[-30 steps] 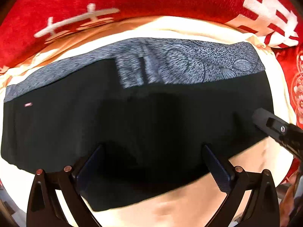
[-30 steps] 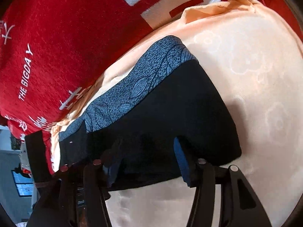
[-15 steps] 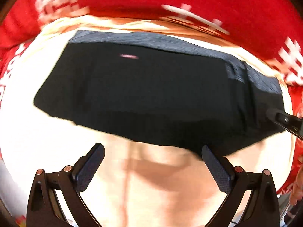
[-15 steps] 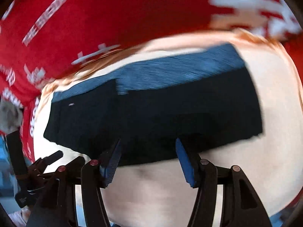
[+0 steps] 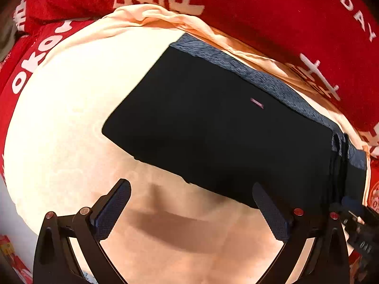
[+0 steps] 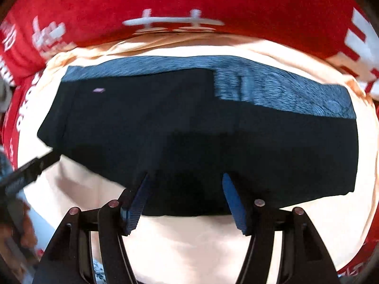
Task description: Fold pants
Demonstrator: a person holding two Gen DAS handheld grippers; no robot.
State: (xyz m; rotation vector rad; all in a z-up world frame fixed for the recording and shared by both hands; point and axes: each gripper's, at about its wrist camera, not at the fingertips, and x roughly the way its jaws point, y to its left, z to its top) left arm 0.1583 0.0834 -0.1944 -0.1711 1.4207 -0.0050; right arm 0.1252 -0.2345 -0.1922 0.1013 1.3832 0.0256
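The pants [image 6: 189, 142] lie folded into a dark slab on a cream sheet [image 5: 71, 118], with a red blanket [image 5: 284, 23] bunched along the sheet's far edge. Their long axis runs along that far edge, and the blue-grey patterned band [image 6: 284, 94] sits on the far side, next to the blanket.

The right claw [image 6: 184, 196] hangs over the near long edge of the slab, roughly at its middle. Its jaws have just been opening and now stand apart, blue pads clear of the cloth, nothing pinched between them, though the fabric edge shows in the gap.

The left claw [image 5: 191, 210] is wide open and empty, over bare sheet just off the near edge. From it the pants lie ahead and to the right: one short end reaches toward the sheet's middle, the other runs off toward the right claw, whose tip shows at the side of the left wrist view.

So the right claw is the nearer one. A further fold would probably carry one short end over the other along the long axis, and the left claw would first have to move in to the near edge.
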